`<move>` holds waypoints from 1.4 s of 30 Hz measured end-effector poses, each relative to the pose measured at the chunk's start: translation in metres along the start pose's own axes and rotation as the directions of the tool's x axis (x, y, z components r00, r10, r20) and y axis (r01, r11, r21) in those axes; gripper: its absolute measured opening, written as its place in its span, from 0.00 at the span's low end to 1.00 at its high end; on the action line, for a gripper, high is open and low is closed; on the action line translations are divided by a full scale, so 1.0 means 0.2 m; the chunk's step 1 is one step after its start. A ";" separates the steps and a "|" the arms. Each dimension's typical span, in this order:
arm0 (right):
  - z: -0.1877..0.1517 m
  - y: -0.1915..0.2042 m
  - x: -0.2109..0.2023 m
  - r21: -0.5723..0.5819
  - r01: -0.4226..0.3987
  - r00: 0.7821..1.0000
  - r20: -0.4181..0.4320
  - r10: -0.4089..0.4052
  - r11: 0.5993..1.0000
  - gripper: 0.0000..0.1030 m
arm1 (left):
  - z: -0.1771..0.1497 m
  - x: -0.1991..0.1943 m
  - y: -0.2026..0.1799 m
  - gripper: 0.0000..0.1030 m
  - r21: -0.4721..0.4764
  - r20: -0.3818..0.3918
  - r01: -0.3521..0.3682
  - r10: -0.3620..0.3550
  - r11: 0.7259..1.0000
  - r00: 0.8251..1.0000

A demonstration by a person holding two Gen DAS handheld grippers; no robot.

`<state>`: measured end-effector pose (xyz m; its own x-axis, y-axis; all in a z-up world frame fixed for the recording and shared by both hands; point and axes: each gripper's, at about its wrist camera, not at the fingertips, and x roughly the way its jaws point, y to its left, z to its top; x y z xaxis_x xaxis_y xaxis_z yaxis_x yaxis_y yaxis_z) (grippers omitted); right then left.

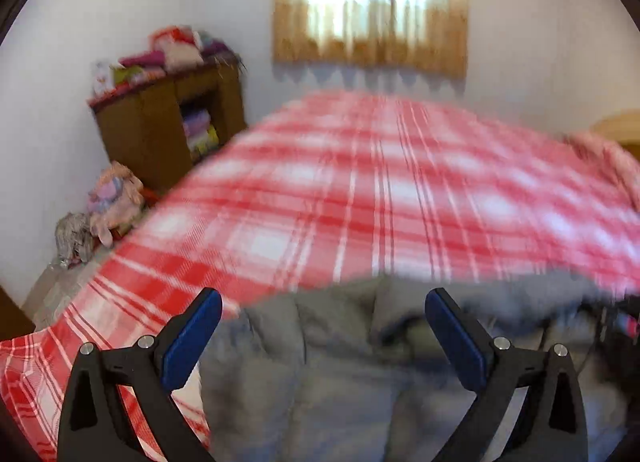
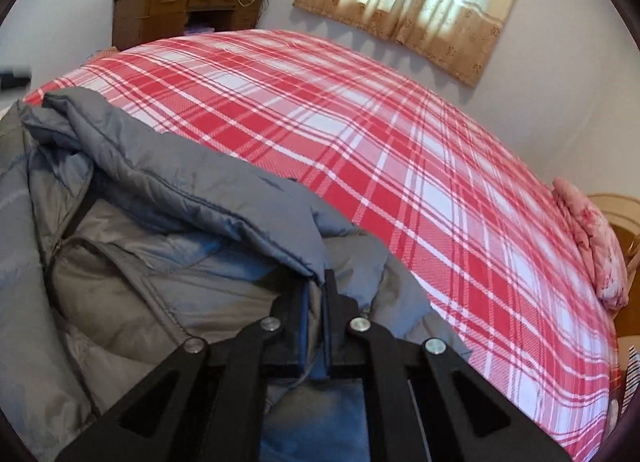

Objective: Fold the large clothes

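On red plaid bedspread (image 2: pixel 400 165), grey jacket (image 2: pixel 168 197) pinched in right tongs (image 2: pixel 316 302), below spread left tongs (image 1: pixel 324 334)

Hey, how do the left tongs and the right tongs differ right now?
The left tongs are spread wide open, while the right tongs are shut. The left tongs hold nothing and hover over the gray jacket; the right tongs pinch an edge of that jacket. The left view is blurred, the right view sharp. Both are black with blue pads, over the red plaid bed cover.
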<state>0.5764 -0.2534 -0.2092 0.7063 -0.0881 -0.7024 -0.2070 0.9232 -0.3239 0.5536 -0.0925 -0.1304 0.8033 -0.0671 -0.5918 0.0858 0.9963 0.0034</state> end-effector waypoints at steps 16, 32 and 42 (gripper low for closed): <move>0.31 -0.29 -0.20 0.408 -0.124 0.992 0.084 0.098 0.904 0.33 | 0.03 0.27 -0.15 0.99 0.051 -0.058 -0.032 0.035 0.998 0.998; 0.12 0.00 0.13 0.382 -0.157 0.987 0.023 0.161 0.911 0.22 | -0.20 0.48 -0.38 0.99 0.103 -0.195 0.025 -0.005 0.994 0.981; 0.11 0.02 0.17 0.383 -0.159 0.986 0.013 0.166 0.910 0.22 | -0.22 0.55 -0.36 0.99 0.087 -0.248 0.044 -0.021 0.995 0.969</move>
<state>0.6146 -0.2455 -0.2212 0.6710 0.0719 -0.7380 -0.0410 0.9974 0.0598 0.6098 -0.1701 -0.2303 0.6303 -0.0731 -0.7729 0.1720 0.9840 0.0472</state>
